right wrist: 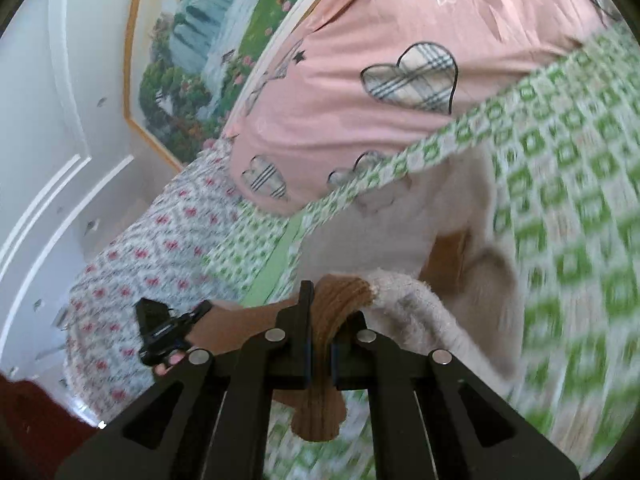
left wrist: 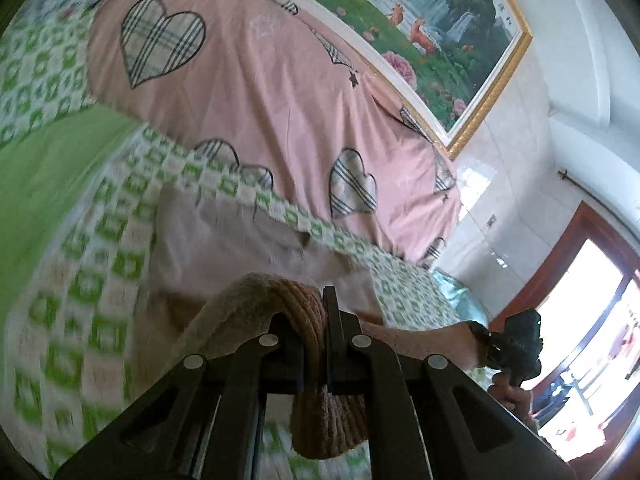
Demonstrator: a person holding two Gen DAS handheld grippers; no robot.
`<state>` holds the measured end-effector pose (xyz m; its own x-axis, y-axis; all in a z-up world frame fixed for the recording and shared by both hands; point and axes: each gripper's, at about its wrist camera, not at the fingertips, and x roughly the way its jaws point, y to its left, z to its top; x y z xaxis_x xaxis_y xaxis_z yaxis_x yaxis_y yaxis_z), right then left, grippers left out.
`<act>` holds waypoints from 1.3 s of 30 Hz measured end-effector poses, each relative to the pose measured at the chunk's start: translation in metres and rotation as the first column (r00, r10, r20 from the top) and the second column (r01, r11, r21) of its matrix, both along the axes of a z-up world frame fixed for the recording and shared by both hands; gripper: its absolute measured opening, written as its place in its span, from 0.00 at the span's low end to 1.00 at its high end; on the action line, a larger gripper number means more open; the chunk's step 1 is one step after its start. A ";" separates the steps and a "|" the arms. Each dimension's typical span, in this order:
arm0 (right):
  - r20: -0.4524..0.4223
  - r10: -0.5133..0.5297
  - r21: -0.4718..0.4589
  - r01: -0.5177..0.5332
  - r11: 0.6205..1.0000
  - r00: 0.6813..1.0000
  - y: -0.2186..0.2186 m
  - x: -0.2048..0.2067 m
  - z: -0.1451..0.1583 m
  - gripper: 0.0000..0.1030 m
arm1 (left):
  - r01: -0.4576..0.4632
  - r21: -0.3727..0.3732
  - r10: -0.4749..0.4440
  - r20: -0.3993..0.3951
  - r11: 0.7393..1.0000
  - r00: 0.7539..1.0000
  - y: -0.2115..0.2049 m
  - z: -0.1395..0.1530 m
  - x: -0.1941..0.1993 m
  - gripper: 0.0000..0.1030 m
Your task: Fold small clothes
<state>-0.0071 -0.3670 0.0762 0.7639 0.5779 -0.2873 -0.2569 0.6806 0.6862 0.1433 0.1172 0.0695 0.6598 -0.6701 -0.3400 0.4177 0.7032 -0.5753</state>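
The left gripper (left wrist: 316,316) is squeezing tight on the brown ribbed edge of a small fuzzy sweater (left wrist: 240,300). The right gripper (right wrist: 320,320) is squeezing the same brown edge (right wrist: 340,300) at another spot. Both sets of jaws are clamped on the cloth, and a bit of brown edge is hanging down between each pair of fingers.

The sweater is cream with brown trim. Its near end is being held up off the bed, and the rest (right wrist: 384,232) is lying flat on the green and white checked blanket (left wrist: 100,248). The blanket is looking smeary in both views.

Behind the sweater, a big pink quilt (left wrist: 260,92) with checked hearts is sitting in a puffy heap on the bed. It is lying just past the far end of the sweater, and the blanket's edge is running between them. A plain green cloth (left wrist: 52,168) is lying on the blanket to one side. A white sheet with little red flowers (right wrist: 152,248) is lying beside the blanket.

On the wall a large painting (left wrist: 440,28) with a gold frame is showing waterfalls, deer and flowers. A bright doorway with a dark wood frame (left wrist: 560,264) is standing past the bed.

In each view, the other gripper is peeking in from the side with a hand (left wrist: 512,396) under it.
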 end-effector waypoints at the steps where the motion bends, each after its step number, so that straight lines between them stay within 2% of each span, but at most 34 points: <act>1: -0.020 -0.015 -0.026 0.015 1.000 1.000 -0.002 0.018 0.002 0.07 | -0.009 0.016 0.009 0.005 1.000 1.000 -0.003 0.002 0.014 0.04; 5: -0.059 -0.045 -0.070 0.041 0.997 0.997 -0.011 0.078 0.002 0.07 | -0.041 0.108 0.043 -0.017 0.993 0.999 -0.020 -0.003 0.084 0.05; 10: -0.141 -0.114 -0.081 0.103 0.991 0.983 -0.029 0.148 -0.023 0.07 | -0.055 0.199 0.070 -0.072 0.978 0.995 -0.037 -0.029 0.152 0.05; 17: -0.244 -0.159 -0.124 0.132 0.983 0.957 -0.036 0.212 -0.065 0.07 | -0.081 0.236 0.127 -0.186 0.968 0.974 -0.040 -0.082 0.221 0.06; 21: -0.304 -0.181 -0.150 0.141 0.979 0.935 -0.036 0.224 -0.085 0.09 | -0.071 0.248 0.129 -0.229 0.966 0.965 -0.042 -0.101 0.231 0.11; 22: -0.314 -0.180 -0.144 0.140 0.980 0.932 -0.036 0.223 -0.087 0.10 | -0.068 0.255 0.129 -0.230 0.965 0.965 -0.042 -0.103 0.228 0.15; 23: -0.313 -0.179 -0.135 0.143 0.981 0.933 -0.037 0.220 -0.087 0.11 | -0.064 0.256 0.124 -0.227 0.964 0.966 -0.040 -0.102 0.222 0.24; 24: -0.306 -0.187 -0.132 0.153 0.979 0.934 -0.038 0.214 -0.084 0.20 | -0.061 0.253 0.120 -0.225 0.966 0.967 -0.039 -0.100 0.216 0.29; 25: -0.291 -0.202 -0.138 0.168 0.976 0.935 -0.039 0.207 -0.079 0.36 | -0.055 0.245 0.112 -0.225 0.968 0.968 -0.036 -0.098 0.207 0.37; 27: -0.228 -0.233 -0.150 0.202 0.968 0.945 -0.042 0.183 -0.063 0.50 | -0.038 0.220 0.086 -0.217 0.975 0.972 -0.031 -0.092 0.184 0.45; 29: -0.172 -0.229 -0.161 0.202 0.966 0.958 -0.036 0.162 -0.047 0.51 | -0.003 0.203 0.046 -0.208 0.979 0.977 -0.033 -0.085 0.156 0.49; 31: -0.119 -0.165 -0.193 0.141 0.971 0.979 -0.017 0.146 -0.034 0.51 | 0.058 0.198 -0.017 -0.201 0.979 0.979 -0.047 -0.082 0.136 0.50; 32: -0.110 -0.094 -0.221 0.068 0.973 0.990 0.000 0.143 -0.031 0.51 | 0.109 0.200 -0.067 -0.206 0.974 0.976 -0.060 -0.083 0.128 0.50; 34: -0.159 0.054 -0.309 -0.102 0.946 0.986 0.043 0.148 -0.036 0.51 | 0.207 0.212 -0.156 -0.234 0.955 0.960 -0.088 -0.090 0.121 0.50; 36: -0.246 0.188 -0.415 -0.279 0.866 0.951 0.090 0.161 -0.049 0.51 | 0.273 0.255 -0.206 -0.261 0.928 0.943 -0.114 -0.097 0.122 0.49; 37: -0.277 0.227 -0.450 -0.335 0.828 0.934 0.105 0.167 -0.056 0.50 | 0.293 0.291 -0.216 -0.267 0.911 0.939 -0.124 -0.100 0.125 0.49; 39: -0.331 0.234 -0.513 -0.382 0.768 0.914 0.124 0.187 -0.070 0.50 | 0.316 0.366 -0.216 -0.290 0.875 0.932 -0.137 -0.107 0.140 0.49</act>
